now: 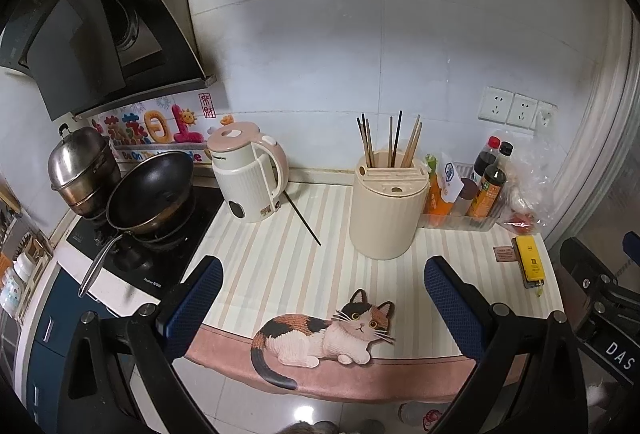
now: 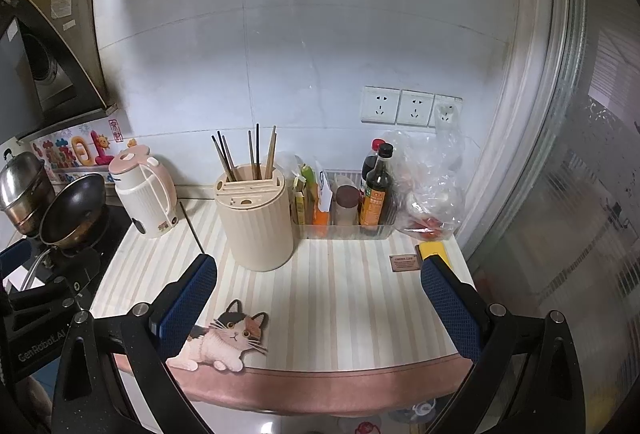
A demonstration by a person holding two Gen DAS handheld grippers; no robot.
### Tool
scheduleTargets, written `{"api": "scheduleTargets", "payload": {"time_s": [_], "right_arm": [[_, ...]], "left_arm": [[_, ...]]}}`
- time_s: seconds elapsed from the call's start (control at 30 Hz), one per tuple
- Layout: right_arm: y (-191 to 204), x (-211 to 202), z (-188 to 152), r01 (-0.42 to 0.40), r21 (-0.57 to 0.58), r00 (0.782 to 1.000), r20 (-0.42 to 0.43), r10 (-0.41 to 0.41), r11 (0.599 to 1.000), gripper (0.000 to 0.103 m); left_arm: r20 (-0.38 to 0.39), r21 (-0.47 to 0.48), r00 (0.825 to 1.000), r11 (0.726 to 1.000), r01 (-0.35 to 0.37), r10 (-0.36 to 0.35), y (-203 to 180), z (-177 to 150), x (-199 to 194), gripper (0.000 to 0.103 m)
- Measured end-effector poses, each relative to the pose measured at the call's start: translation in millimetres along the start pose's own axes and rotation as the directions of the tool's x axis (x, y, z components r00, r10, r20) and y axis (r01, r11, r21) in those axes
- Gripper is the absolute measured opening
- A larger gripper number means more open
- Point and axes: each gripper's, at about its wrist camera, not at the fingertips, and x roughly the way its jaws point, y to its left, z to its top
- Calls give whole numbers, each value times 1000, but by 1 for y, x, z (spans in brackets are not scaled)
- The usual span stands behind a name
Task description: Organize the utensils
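A cream ribbed utensil holder [image 1: 386, 210] [image 2: 256, 222] stands on the striped counter mat [image 1: 280, 266] [image 2: 352, 298] with several chopsticks [image 1: 394, 142] [image 2: 252, 154] upright in it. One dark chopstick [image 1: 303, 213] [image 2: 191, 227] lies loose on the mat between the kettle and the holder. My left gripper [image 1: 322, 298] is open and empty, hovering above the mat's front edge. My right gripper [image 2: 318, 298] is open and empty, in front of the holder. The right gripper's body shows at the right edge of the left wrist view [image 1: 600, 286].
A pink and white kettle [image 1: 250, 174] [image 2: 146, 194] stands left of the holder. A wok [image 1: 150, 190] and a steel pot [image 1: 80, 166] sit on the stove. A clear tray of sauce bottles [image 1: 476, 194] [image 2: 348, 210], a plastic bag [image 2: 432, 186] and a yellow item [image 1: 530, 262] are at the right.
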Motion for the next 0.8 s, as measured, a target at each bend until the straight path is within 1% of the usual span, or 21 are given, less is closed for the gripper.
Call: {"api": "scheduleTargets", "payload": {"time_s": [0.17, 0.8], "right_arm": [[-1, 7, 0, -3, -5, 1000, -9, 3, 1000, 103], [-1, 14, -1, 2, -3, 1000, -11, -2, 1000, 103]], "left_arm": [[-8, -1, 1000, 1000, -5, 5, -1, 1, 6, 103], [-17, -1, 1000, 1000, 3, -3, -1, 2, 15, 103]]}}
